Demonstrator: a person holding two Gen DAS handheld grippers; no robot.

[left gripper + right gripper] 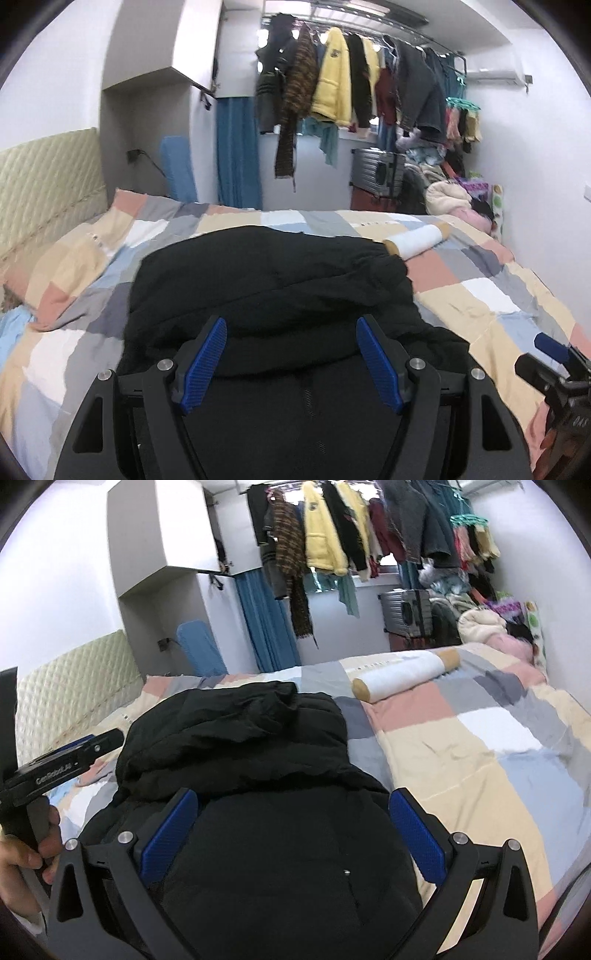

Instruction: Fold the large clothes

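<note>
left gripper [291,334] agape, empty | right gripper [293,806] wide apart, empty — above black jacket [273,273] | on patchwork quilt [480,295]

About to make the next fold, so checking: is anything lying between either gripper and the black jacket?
Nothing visible. The left gripper and right gripper both hang open directly over the black jacket on the patchwork bedspread; the white bolster lies beyond it.

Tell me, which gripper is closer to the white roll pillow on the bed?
Probably right. The right gripper hovers over the black jacket, on the side toward the white roll pillow. The left gripper sits farther from it.
</note>
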